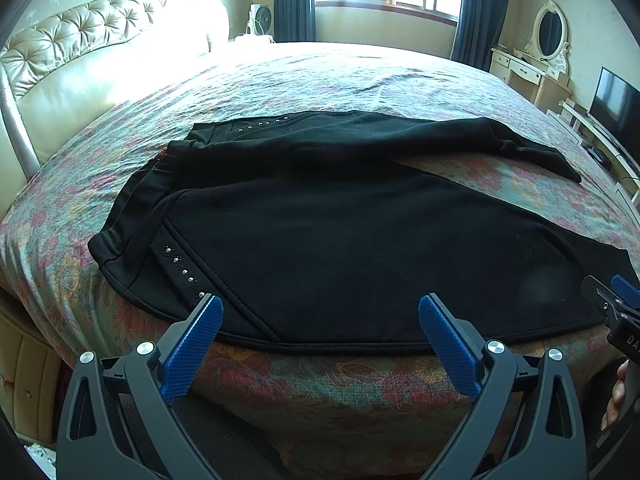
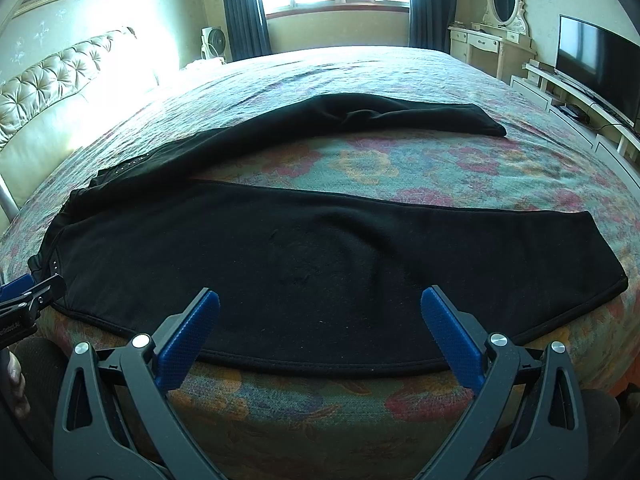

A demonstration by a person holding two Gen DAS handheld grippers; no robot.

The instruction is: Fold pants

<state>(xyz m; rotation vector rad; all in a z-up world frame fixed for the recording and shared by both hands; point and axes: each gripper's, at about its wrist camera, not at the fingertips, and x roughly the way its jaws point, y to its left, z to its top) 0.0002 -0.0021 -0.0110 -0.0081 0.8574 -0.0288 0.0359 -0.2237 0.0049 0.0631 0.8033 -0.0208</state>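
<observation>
From the left wrist view, the black fleece pants with studded pockets (image 1: 320, 232) lie spread on the floral-quilted bed (image 1: 360, 384), legs splayed apart, and the left hand-held gripper (image 1: 320, 328) hangs released over the near hem by the waistband. Over on the right wrist view, the right hand-held gripper (image 2: 320, 320) is released too, above the near leg's edge; best pinch both points together, then carry that leg evenly across.

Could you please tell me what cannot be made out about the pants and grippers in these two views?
- Pants: fabric is uniformly dark, so creases blur in both views.
- Waistband: foreshortened and partly behind the left gripper in the right wrist view.
- Right gripper: cut off by the frame edge in the left wrist view.
- Bed: near side drops out of sight.
</observation>
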